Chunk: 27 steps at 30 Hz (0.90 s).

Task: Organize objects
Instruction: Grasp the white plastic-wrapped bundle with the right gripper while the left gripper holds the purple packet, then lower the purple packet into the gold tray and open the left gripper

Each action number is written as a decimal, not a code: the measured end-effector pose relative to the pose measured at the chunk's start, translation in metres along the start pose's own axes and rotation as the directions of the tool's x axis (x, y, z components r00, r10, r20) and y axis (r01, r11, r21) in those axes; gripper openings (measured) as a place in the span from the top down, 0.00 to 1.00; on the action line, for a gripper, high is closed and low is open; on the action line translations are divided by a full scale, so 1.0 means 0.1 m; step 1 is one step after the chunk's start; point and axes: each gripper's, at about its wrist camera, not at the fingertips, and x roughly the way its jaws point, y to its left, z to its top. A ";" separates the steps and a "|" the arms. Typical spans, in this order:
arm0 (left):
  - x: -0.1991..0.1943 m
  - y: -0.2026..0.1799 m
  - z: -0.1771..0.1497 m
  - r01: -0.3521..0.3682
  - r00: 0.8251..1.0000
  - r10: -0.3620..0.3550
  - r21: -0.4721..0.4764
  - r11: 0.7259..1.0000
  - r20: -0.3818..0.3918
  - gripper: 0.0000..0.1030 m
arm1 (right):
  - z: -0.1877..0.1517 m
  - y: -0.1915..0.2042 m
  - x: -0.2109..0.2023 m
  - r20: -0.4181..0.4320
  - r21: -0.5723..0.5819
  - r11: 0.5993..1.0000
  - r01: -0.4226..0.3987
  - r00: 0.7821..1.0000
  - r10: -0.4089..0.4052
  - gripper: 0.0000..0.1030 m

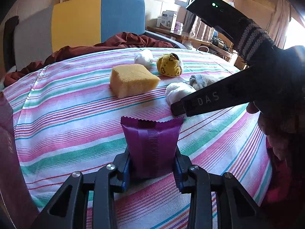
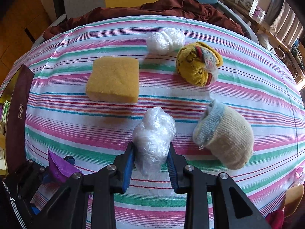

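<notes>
My left gripper (image 1: 152, 164) is shut on a purple foil packet (image 1: 150, 145) and holds it upright just above the striped cloth; it also shows in the right wrist view (image 2: 61, 168). My right gripper (image 2: 151, 162) is closed around a crumpled clear plastic bag (image 2: 154, 139) that rests on the cloth. Ahead lie a yellow sponge (image 2: 113, 82), a second plastic bag ball (image 2: 165, 40), a yellow rolled sock (image 2: 199, 64) and a beige sock with a blue cuff (image 2: 225, 137).
The striped tablecloth (image 2: 247, 87) covers the table. A dark maroon box (image 2: 17, 114) stands at the left edge. A maroon cloth (image 2: 171, 5) and a chair (image 1: 95, 19) are behind the table. A side table with boxes (image 2: 247, 0) is at the far right.
</notes>
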 end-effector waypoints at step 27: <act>-1.24 0.23 0.12 -0.164 0.979 0.168 -0.048 0.985 0.112 0.64 | 0.01 -0.02 0.03 0.025 -0.014 0.999 0.042 0.999 -0.042 0.70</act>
